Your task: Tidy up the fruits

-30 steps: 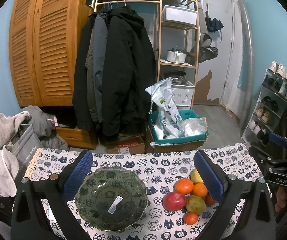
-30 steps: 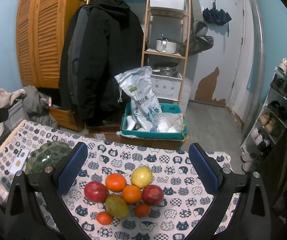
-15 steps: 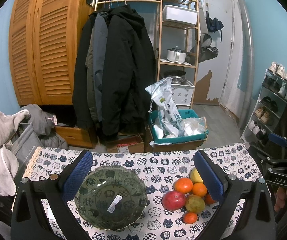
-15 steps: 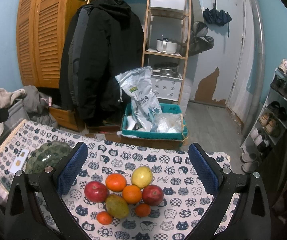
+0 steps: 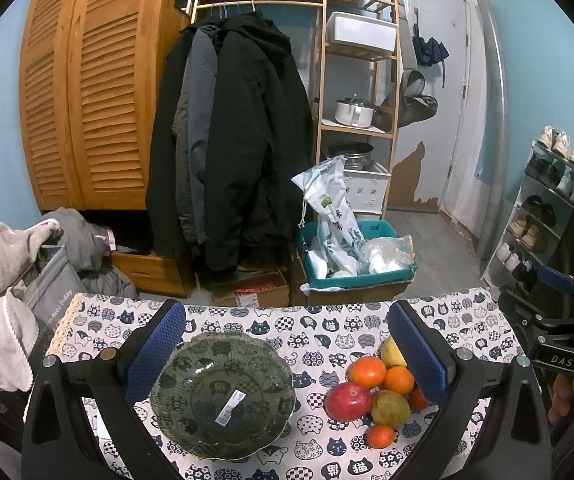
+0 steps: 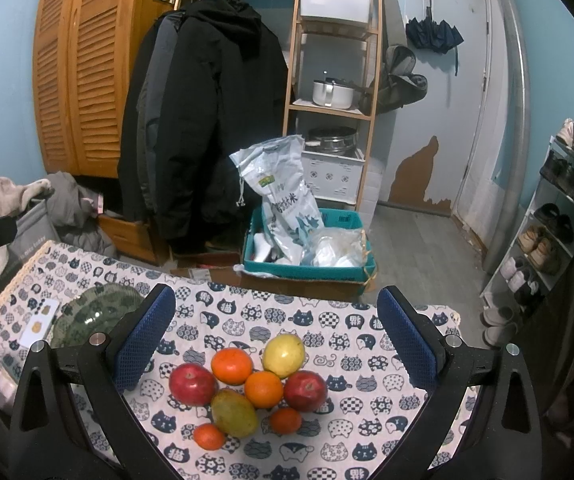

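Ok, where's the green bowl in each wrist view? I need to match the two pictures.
Left wrist: the green bowl sits low and centre-left, between the left gripper's open fingers.
Right wrist: the bowl shows at the left edge, partly hidden behind the right gripper's left finger.
Shared landmark: the fruit pile, to the right of the bowl.

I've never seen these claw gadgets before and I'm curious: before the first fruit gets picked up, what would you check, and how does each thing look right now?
1. Green bowl holds no fruit, only a sticker inside: ok.
2. Right claw open, holding nothing: ok.
3. Left claw open, framing the bowl: ok.
4. Fruit pile all on the cat-print tablecloth, none near an edge: ok.
5. Yellow fruit at the far side has open approach; mango is wedged against a red apple and an orange: not ok for mango first.
6. Whether the pile will roll once one is lifted: cannot tell.
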A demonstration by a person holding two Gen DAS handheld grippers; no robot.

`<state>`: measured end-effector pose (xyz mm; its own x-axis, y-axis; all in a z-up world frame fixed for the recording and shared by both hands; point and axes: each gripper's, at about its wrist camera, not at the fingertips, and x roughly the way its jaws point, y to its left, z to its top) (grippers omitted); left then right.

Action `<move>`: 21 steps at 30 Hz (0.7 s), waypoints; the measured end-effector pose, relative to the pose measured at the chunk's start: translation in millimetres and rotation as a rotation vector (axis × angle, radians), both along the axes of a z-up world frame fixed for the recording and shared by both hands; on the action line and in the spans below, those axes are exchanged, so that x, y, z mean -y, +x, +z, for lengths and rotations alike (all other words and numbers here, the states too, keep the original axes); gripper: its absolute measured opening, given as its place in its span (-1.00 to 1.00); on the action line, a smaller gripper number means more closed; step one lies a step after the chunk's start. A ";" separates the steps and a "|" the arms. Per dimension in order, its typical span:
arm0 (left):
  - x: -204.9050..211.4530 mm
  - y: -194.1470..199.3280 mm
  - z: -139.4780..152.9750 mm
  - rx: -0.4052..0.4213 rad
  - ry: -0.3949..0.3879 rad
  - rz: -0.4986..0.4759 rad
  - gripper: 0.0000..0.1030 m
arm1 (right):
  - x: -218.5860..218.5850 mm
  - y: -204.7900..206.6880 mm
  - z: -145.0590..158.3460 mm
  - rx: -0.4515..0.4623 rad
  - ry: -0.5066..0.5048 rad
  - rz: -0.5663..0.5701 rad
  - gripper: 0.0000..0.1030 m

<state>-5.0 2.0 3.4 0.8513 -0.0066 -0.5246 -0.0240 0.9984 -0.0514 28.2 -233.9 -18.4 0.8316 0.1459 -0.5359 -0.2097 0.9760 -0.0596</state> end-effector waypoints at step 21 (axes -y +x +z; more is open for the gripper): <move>-2.8 -5.4 0.1 0.003 -0.002 0.006 0.99 | 3.1 -1.6 0.3 0.003 -0.003 -0.001 0.94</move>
